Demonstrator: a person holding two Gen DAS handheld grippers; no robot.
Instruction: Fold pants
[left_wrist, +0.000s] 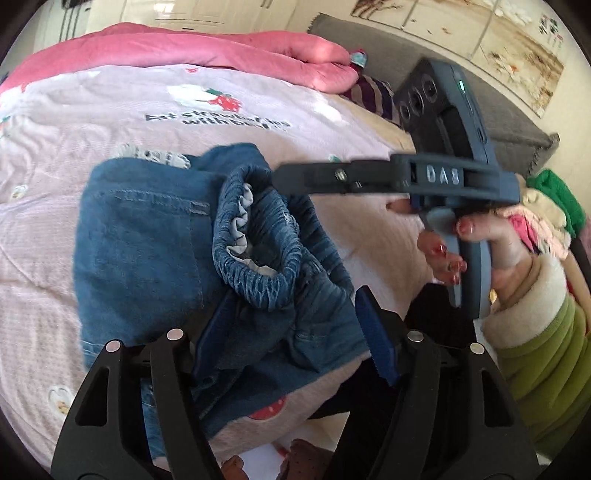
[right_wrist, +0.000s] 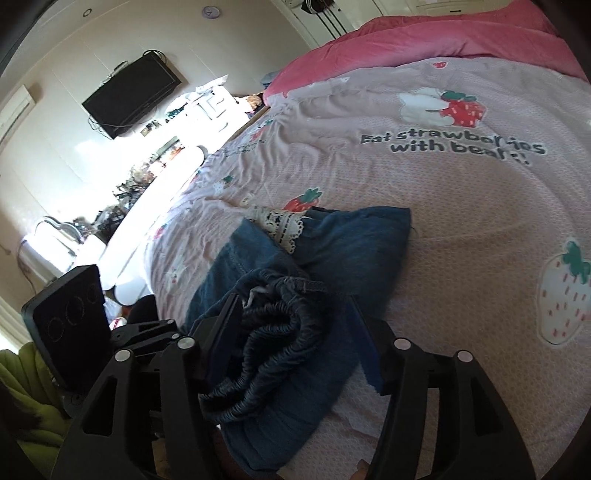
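**Now both tools stand open over the folded jeans**

Clearly, the blue denim pants (left_wrist: 147, 236) lie bunched on the bed, on the pale pink strawberry-print cover (left_wrist: 258, 107), with the gathered elastic waistband (left_wrist: 255, 240) turned up on top of the pile. A strip of white lace trim (right_wrist: 279, 223) peeks out at the far edge of the denim.

My left tool (left_wrist: 291, 343) hangs just above the near edge of the pants, its jaws apart with denim lying between them; the pads press on nothing. My right tool (right_wrist: 295, 339) is likewise spread, straddling the rumpled waistband without gripping it.

In the left wrist view my right hand (left_wrist: 476, 247) wraps the grey handle of the other tool, beside a cream cuff and green sleeve (left_wrist: 546, 354). A rolled pink duvet (left_wrist: 207, 51) lies across the far side of the bed.
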